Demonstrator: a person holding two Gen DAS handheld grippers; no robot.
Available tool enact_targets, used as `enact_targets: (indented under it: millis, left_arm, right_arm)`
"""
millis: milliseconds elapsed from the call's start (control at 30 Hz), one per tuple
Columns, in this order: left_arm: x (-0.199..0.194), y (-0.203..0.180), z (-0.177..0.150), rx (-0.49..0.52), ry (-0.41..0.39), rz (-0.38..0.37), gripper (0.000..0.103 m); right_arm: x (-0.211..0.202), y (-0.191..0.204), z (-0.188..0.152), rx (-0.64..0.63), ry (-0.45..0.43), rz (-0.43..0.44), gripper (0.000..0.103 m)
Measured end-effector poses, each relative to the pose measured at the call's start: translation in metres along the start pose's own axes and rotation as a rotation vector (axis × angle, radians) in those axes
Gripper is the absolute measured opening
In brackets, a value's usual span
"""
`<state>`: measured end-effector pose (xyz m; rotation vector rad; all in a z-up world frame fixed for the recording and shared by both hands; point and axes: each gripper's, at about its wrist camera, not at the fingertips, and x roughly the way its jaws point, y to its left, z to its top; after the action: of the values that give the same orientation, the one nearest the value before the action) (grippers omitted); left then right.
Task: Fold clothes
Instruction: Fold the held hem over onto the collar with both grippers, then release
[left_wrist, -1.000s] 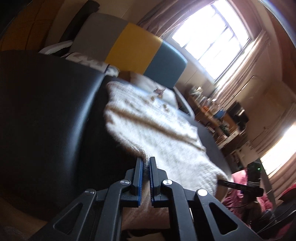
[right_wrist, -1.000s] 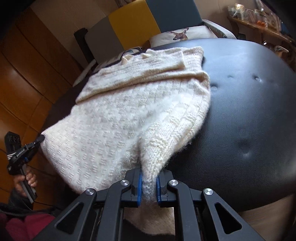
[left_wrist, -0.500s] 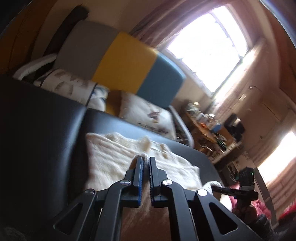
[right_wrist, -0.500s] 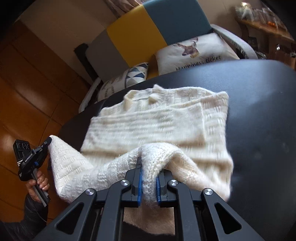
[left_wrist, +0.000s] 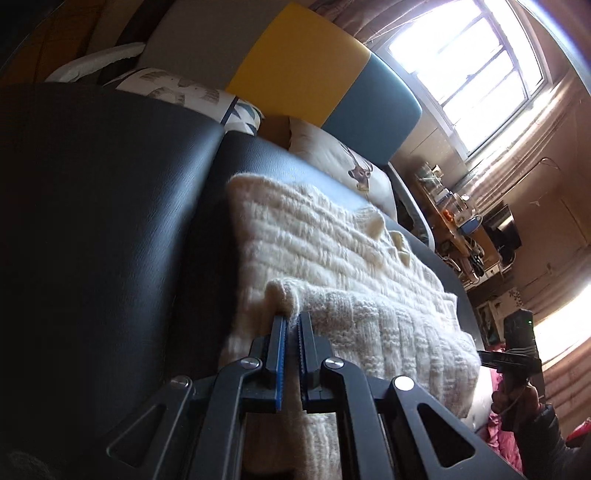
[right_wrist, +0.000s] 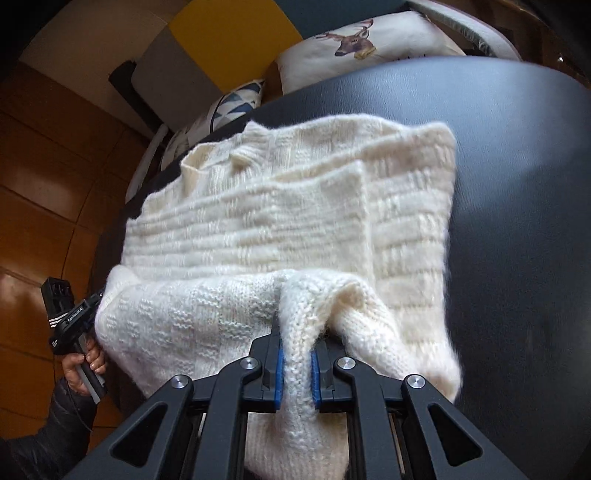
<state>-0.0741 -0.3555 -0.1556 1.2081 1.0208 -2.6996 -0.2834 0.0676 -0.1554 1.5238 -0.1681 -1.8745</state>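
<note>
- We hold the cream knit sweater (right_wrist: 258, 221) by its near hem, and the rest of it lies ahead of both grippers on the black padded bench (right_wrist: 517, 184), collar at the far end — its long axis runs away from us.
- The right gripper (right_wrist: 295, 354) has its jaws clamped on a ribbed bunch of hem; the left gripper (left_wrist: 291, 332) has its jaws pinched on a hem corner.
- The lifted hem arches over the sweater's middle, so the fold, as we judge it, runs forward toward the collar; both hands sit about level along the hem, neither clearly nearer.
- The right wrist view shows a sleeve already laid across the body and the left gripper at the hem's other end — the left wrist view shows neither sleeve fold clearly, but it does show the deer cushion (left_wrist: 347, 166) beyond the bench.
</note>
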Motion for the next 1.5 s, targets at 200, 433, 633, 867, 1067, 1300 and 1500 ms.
enact_targets:
  millis: [200,433,633,867,1067,1300,1500]
  left_arm:
    - [-0.034,-0.006,-0.016,-0.015,0.031,-0.044,0.004]
    - [-0.033,-0.014,0.044,-0.127,-0.04,-0.19,0.005]
    - [0.0,0.003,0.049,-0.094,0.019,-0.014,0.008]
    - [-0.033,0.024,0.014,-0.049,0.013,-0.051,0.015]
    - [-0.031,0.017,-0.011,0.01,0.079,-0.079,0.019]
    - [-0.037,-0.001,-0.02,0.097,0.087,-0.068,0.011]
    - [-0.057,-0.011,-0.016,0.108,0.014,-0.132,0.007]
  right_arm:
    - [-0.008,0.006,-0.011,-0.024,0.059,-0.016,0.011]
    - [-0.015,-0.012,0.034,0.146,0.019,0.12,0.013]
    - [-0.003,-0.036,0.039,0.264,0.043,0.248,0.028]
    - [-0.029,-0.021,0.004,0.181,0.044,0.307,0.075]
    - [-0.05,-0.018,-0.033,0.102,0.064,0.319,0.072]
    - [-0.019,0.019,-0.049,-0.082,0.098,0.157,0.008]
    - [-0.027,0.031,-0.046,-0.107,0.065,0.18,0.008]
